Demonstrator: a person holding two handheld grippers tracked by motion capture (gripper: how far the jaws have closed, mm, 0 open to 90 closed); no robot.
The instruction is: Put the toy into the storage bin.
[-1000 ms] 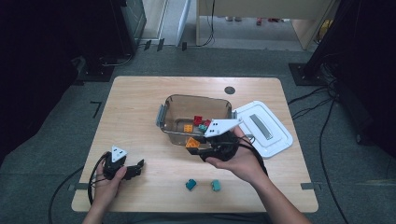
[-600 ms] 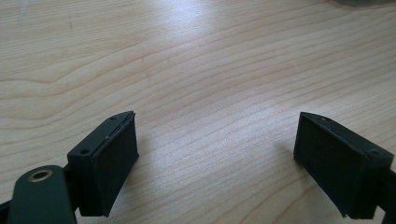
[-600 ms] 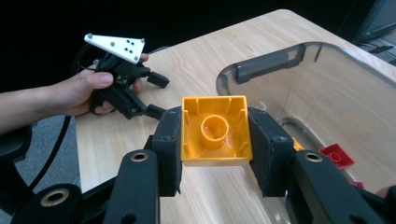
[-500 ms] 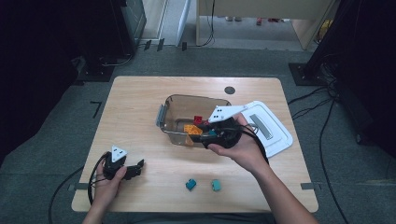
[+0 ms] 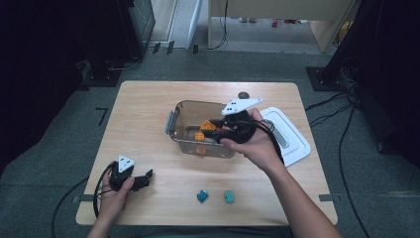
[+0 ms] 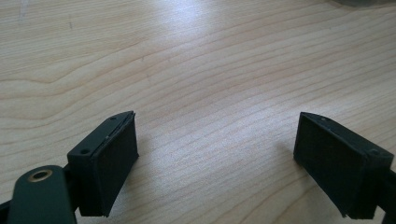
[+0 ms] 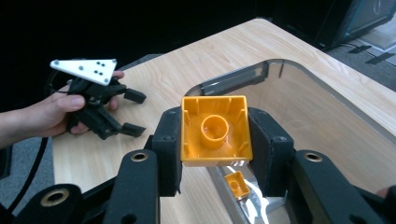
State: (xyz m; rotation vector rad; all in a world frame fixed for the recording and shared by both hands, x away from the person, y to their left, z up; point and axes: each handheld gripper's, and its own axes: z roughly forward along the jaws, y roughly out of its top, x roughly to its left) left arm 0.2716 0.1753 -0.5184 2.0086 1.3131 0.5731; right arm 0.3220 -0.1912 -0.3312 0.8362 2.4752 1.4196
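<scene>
- I judge the step in hand to be the drop: my right tool (image 7: 215, 154) is clamped on an orange building brick (image 7: 215, 130) and hangs over the clear plastic bin (image 5: 179, 113), at its near right part in the high view.
- The brick sits between the two jaws, gripped on opposite side walls, above the bin's interior rather than in it (not yet released).
- Its hollow underside, with the round tube in the middle, faces the right gripper camera, so the studded top points away along the jaws. It looks square, so I can name no clear long axis.
- Another small orange brick (image 7: 237, 184) lies on the bin floor below.
- Next move, as I read it: spread the jaws and let the brick fall, keeping it inside the rim.
- My left tool (image 5: 141, 179) rests on the worktop (image 5: 143, 104) at the near left, well apart from the bin, jaws wide with bare wood between them.
- Two teal bricks (image 5: 202, 196) lie on the worktop near the front edge, probably next; the white lid (image 5: 292, 141) lies right of the bin.
</scene>
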